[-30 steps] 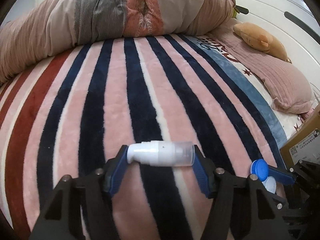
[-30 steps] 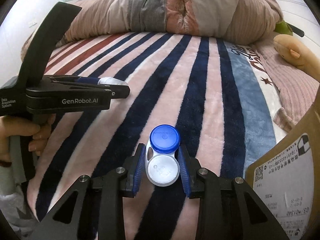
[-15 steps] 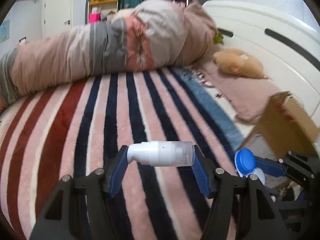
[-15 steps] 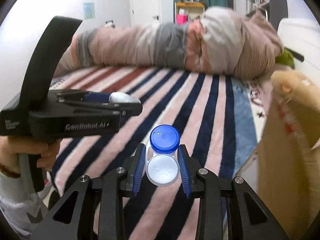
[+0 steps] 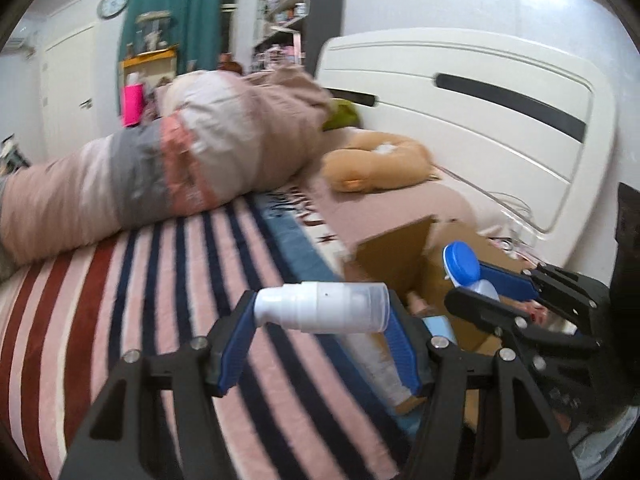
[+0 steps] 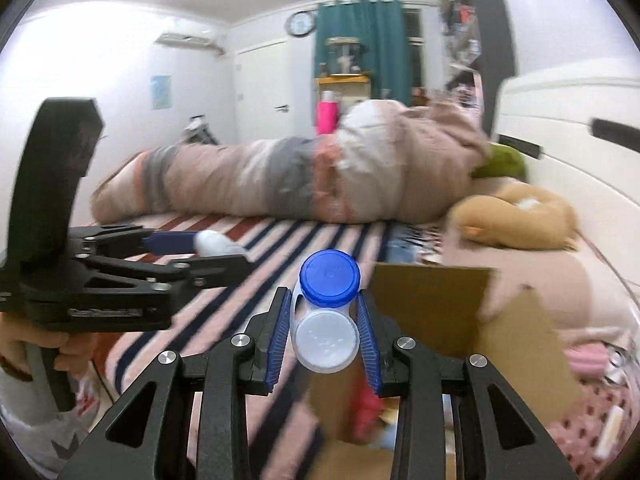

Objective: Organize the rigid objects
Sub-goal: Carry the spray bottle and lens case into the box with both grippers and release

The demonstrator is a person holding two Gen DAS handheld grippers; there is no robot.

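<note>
The left gripper [image 5: 320, 322] holds a white pump bottle [image 5: 322, 306] crosswise between its blue fingers [image 5: 236, 340], which are clamped on its two ends — the white base against the left finger, the clear cap against the right one. The bottle hangs in the air above the striped blanket [image 5: 140, 300] on the bed, near the edge of an open cardboard box [image 5: 394, 256] that stands to its right. The right gripper [image 6: 324, 334] has its fingers [image 6: 278, 332] pressed on the sides of a contact lens case [image 6: 326, 312], whose blue cap points away from the camera and whose white cap lies nearer to it. In the right wrist view this case sits in front of the box's brown flap [image 6: 432, 292], with the box's inside below it, where something red and other blurred contents show. In the same view the left gripper appears at the left, held by a person's hand [image 6: 24, 350] on its grip. Beyond the blanket lie a rolled-up quilt [image 5: 152, 176] and a tan plush toy [image 5: 376, 166] — the toy rests by the white headboard [image 5: 460, 104]. Much of both views is motion-blurred.
</note>
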